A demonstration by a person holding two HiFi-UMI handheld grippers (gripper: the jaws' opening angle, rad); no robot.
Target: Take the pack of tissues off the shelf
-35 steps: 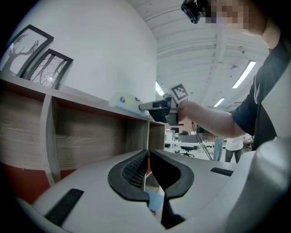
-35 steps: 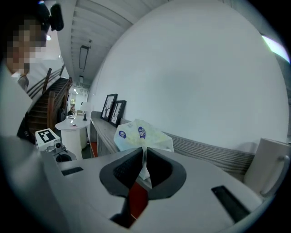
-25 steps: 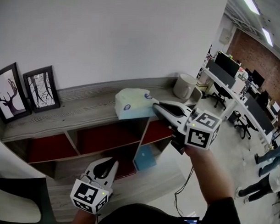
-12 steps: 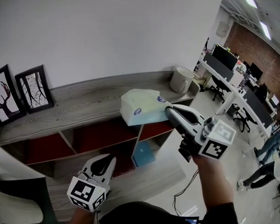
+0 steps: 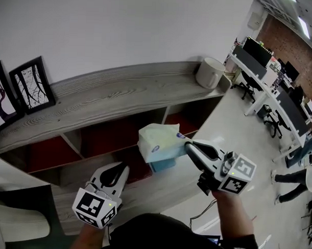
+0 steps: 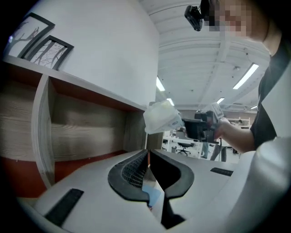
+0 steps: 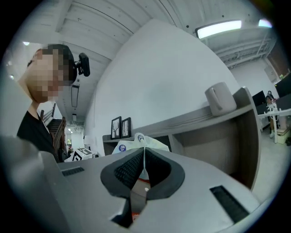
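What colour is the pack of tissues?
Pack of tissues: pale cream on top, light blue below; clearest in the head view.

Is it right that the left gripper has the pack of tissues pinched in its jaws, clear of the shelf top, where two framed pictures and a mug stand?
No. It is the right gripper that pinches the pack of tissues, as the head view shows; the left gripper is shut on nothing. The rest holds.

The leftmost picture frame [image 5: 0,98] was cut off by the head view's left edge; the pack of tissues [image 5: 158,142] hid most of a blue box [image 5: 164,165] behind it; its print was too small to read; a person [image 5: 292,178] was cropped at the right edge.
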